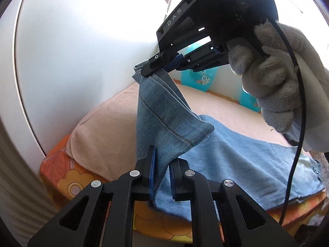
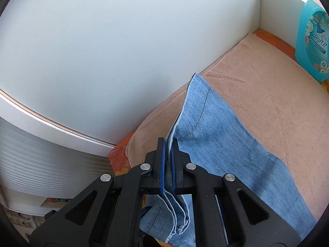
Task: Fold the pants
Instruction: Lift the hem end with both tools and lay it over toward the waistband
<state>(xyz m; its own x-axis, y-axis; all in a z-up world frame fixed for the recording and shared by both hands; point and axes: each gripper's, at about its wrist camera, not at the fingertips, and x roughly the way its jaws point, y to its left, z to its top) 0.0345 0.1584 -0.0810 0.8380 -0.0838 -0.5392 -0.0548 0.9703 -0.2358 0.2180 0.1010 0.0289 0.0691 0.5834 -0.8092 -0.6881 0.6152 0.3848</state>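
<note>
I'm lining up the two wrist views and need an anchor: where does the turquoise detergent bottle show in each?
Left wrist view: the turquoise detergent bottle sits right of centre in the upper half, mostly hidden behind the right gripper, against the far wall.
Right wrist view: it stands whole at the far right edge, upper half, in the corner.
Shared landmark: the peach towel under the blue jeans, also seen in the left view.
</note>
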